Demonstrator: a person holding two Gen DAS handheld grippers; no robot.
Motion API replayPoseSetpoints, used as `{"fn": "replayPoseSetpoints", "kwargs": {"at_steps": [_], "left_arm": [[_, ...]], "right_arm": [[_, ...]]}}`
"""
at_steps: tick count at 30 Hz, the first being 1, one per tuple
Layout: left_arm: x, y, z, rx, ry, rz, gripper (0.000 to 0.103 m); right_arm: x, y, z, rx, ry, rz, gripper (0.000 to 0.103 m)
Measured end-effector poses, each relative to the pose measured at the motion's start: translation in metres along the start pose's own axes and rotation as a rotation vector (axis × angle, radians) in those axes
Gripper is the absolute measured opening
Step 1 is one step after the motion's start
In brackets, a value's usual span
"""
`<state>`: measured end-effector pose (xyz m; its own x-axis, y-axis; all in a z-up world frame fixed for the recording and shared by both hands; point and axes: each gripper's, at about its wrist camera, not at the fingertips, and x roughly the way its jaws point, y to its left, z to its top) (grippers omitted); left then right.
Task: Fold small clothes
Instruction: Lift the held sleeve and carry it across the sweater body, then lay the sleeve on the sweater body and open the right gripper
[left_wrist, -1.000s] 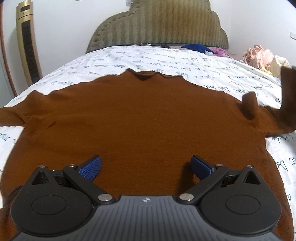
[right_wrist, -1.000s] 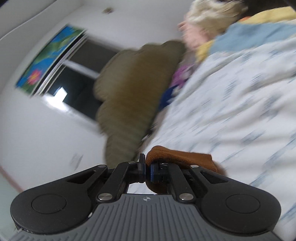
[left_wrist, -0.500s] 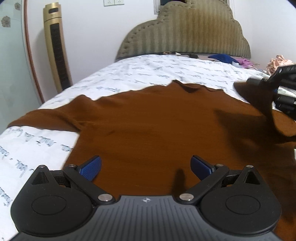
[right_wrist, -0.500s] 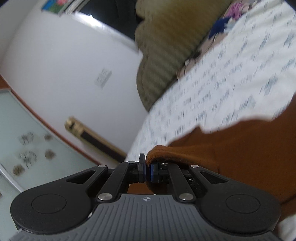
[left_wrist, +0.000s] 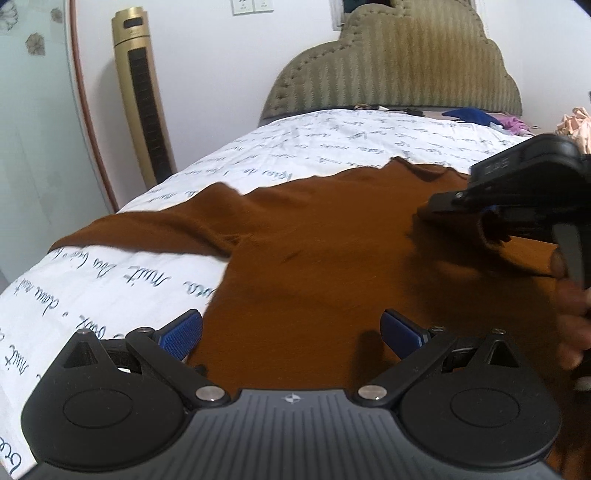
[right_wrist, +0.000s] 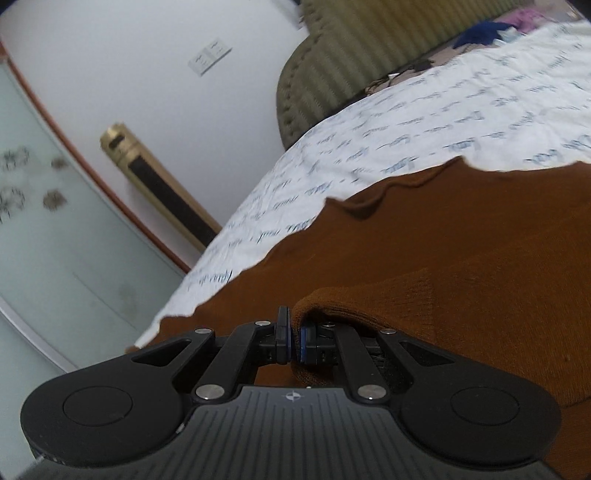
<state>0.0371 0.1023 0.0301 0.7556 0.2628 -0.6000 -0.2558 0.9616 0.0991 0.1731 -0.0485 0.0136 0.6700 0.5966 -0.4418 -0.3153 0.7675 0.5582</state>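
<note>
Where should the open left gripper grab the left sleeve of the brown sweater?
Probably the cuff end of the left sleeve, approached from the bed's left edge. It lies flat and stretched outward on the sheet, so the left gripper can pinch its free edge.

Matt brown knit sweater (left_wrist: 332, 266), printed cotton-like bedsheet (left_wrist: 110, 280), ribbed fabric headboard (left_wrist: 399, 70), glossy gold fan (left_wrist: 142, 99).

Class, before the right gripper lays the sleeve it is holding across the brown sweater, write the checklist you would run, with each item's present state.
1. right gripper shut on the sleeve cuff: ok.
2. left gripper open, above the brown sweater: ok.
3. Sweater body lies flat on the bed sheet: ok.
4. Other sleeve spread out, not yet folded: not ok.
5. Hem under the left gripper straight: cannot tell.
</note>
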Motion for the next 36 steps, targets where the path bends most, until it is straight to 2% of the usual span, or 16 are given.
{"fn": "replayPoseSetpoints", "kwargs": {"at_steps": [6, 15, 17, 18, 21, 22, 24, 28, 29, 31, 33, 34, 36], "left_arm": [[0.005, 0.015, -0.010, -0.038, 0.018, -0.002, 0.103], [0.009, 0.024, -0.019, -0.106, 0.023, -0.028, 0.103], [0.008, 0.025, -0.020, -0.112, 0.021, -0.031, 0.103], [0.008, 0.026, -0.020, -0.120, 0.023, -0.018, 0.103], [0.006, 0.034, -0.020, -0.156, 0.033, -0.037, 0.103], [0.005, 0.037, -0.021, -0.164, 0.032, -0.040, 0.103], [0.001, 0.041, -0.022, -0.175, 0.030, -0.048, 0.103], [-0.004, 0.047, -0.025, -0.173, 0.034, -0.056, 0.103], [-0.006, 0.048, -0.026, -0.170, 0.035, -0.052, 0.103], [-0.009, 0.051, -0.029, -0.164, 0.034, -0.047, 0.103], [-0.010, 0.052, -0.031, -0.157, 0.029, -0.044, 0.103], [-0.011, 0.052, -0.032, -0.154, 0.027, -0.045, 0.103], [-0.013, 0.054, -0.034, -0.151, 0.024, -0.045, 0.103]], "right_arm": [[0.025, 0.032, -0.019, -0.105, 0.009, -0.070, 0.011], [0.051, 0.069, -0.020, -0.156, 0.006, -0.103, 0.032], [0.065, 0.086, -0.020, -0.228, 0.029, -0.147, 0.036], [0.073, 0.097, -0.021, -0.289, 0.047, -0.187, 0.041], [0.103, 0.134, -0.030, -0.541, 0.149, -0.332, 0.066], [0.110, 0.143, -0.033, -0.612, 0.190, -0.358, 0.069], [0.114, 0.160, -0.039, -0.719, 0.204, -0.390, 0.069], [0.109, 0.179, -0.037, -0.742, 0.215, -0.291, 0.071], [0.111, 0.184, -0.038, -0.763, 0.215, -0.291, 0.072], [0.121, 0.192, -0.044, -0.843, 0.237, -0.341, 0.082], [0.134, 0.195, -0.051, -0.924, 0.299, -0.401, 0.083], [0.134, 0.196, -0.052, -0.937, 0.299, -0.414, 0.083], [0.129, 0.197, -0.048, -0.901, 0.294, -0.410, 0.083]]}}
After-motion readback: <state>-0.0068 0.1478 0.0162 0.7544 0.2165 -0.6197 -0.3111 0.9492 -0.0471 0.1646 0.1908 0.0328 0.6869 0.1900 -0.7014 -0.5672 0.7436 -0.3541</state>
